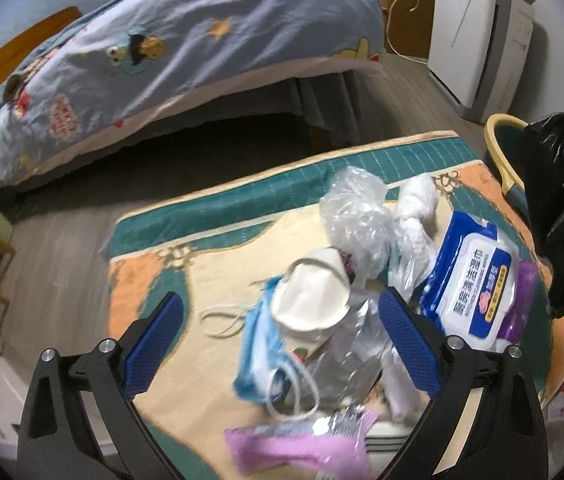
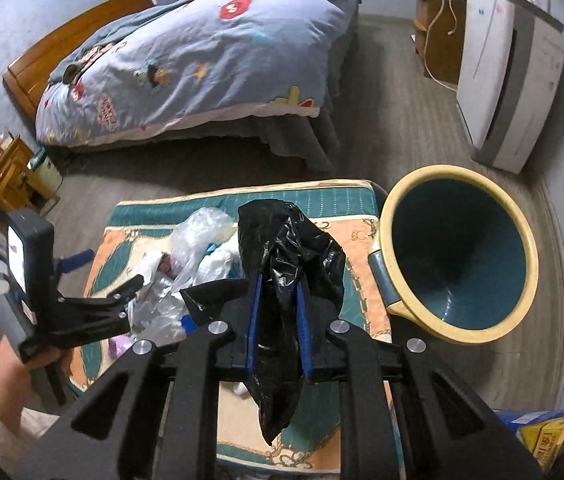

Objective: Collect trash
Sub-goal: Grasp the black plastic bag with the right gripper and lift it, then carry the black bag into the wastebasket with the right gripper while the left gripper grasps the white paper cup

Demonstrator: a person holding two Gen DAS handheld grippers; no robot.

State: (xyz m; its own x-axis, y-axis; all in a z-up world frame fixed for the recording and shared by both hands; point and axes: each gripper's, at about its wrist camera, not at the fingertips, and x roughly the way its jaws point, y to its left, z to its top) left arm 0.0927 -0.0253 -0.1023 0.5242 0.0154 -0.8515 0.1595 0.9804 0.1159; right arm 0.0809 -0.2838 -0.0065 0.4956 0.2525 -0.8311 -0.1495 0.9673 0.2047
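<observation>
Trash collection at a small cloth-covered table [image 1: 154,272]. The left gripper [image 1: 282,320] hangs with its jaws spread wide around a crushed white paper cup [image 1: 309,300] near the middle of the table, pads not touching it. A blue face mask [image 1: 260,344] lies touching the cup, and a crumpled clear plastic bag [image 1: 355,208] sits behind it toward the far edge. A pack of wet wipes [image 1: 477,280] rests near the right edge; a pink wrapper [image 1: 293,444] lies at the near edge. The right gripper [image 2: 278,300] is clamped on a black trash bag [image 2: 285,248], held above the table, beside a bin [image 2: 457,256] standing off the right edge. Likely risks: the mask's ear loop could snag and drag along with the cup, and the bunched bag offers no open mouth, so dropped trash may miss it.
</observation>
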